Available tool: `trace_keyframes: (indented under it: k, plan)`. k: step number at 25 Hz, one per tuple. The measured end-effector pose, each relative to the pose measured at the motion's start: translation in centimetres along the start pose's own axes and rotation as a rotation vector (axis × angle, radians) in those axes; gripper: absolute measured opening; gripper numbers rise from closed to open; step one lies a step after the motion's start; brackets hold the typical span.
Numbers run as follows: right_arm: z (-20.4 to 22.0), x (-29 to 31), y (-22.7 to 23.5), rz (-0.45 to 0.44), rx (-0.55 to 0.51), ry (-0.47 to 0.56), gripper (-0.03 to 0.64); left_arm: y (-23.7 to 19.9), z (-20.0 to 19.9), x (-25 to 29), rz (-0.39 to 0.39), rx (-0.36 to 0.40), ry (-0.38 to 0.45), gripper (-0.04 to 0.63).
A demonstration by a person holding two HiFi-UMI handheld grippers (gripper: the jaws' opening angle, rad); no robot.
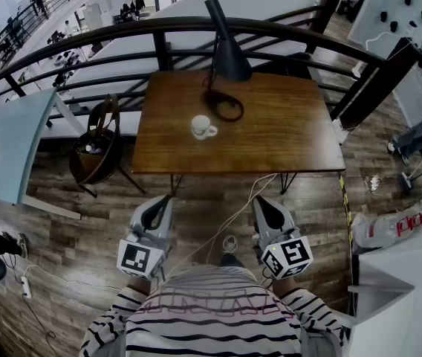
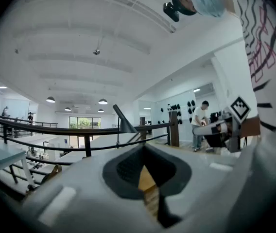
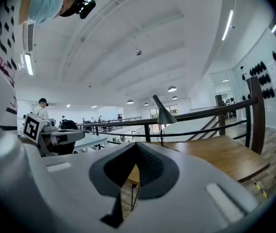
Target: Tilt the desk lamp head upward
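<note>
Jaws are pressed together with nothing between them on both the left hand-held gripper point(image 1: 162, 201) point(image 2: 145, 150) and the right hand-held gripper point(image 1: 262, 202) point(image 3: 135, 147). The two are held low and side by side, close to the person's striped shirt point(image 1: 211, 318), short of the near edge of the bench point(image 1: 293, 136), and point roughly level toward it. One black desk lamp point(image 1: 226, 50) point(image 2: 124, 123) point(image 3: 164, 113) stands at the middle of the far edge of the bench, well apart from both, its cone shade opening downward. One cord loop point(image 1: 224, 106) lies by its base. One white cup point(image 1: 202, 126) sits near the centre of the bench. One railing point(image 1: 122, 32) runs behind.
</note>
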State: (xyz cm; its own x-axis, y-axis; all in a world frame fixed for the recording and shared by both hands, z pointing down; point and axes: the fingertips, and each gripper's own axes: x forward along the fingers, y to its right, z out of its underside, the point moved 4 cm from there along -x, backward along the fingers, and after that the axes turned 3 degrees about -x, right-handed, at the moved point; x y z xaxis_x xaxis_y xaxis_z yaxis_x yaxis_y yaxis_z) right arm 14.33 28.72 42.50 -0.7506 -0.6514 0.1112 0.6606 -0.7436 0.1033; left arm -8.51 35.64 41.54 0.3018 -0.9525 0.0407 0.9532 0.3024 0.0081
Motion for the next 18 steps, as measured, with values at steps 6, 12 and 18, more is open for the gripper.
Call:
trace_keyframes:
  k: [6,12,18]
  plan:
    - [-0.5,1.8,2.5,-0.029,-0.012,0.006,0.000,-0.1,0.3,3.1,0.000,0.017,-0.019,0.002]
    - [-1.0,4.3,5.8,-0.068,0.029,0.043,0.019,-0.2,0.2,7.4,0.009,-0.007,-0.010,0.005]
    - [-1.8,6.6,9.8,-0.091,0.052,0.036,0.136,-0.1,0.7,11.6,-0.001,0.003,-0.019,0.104]
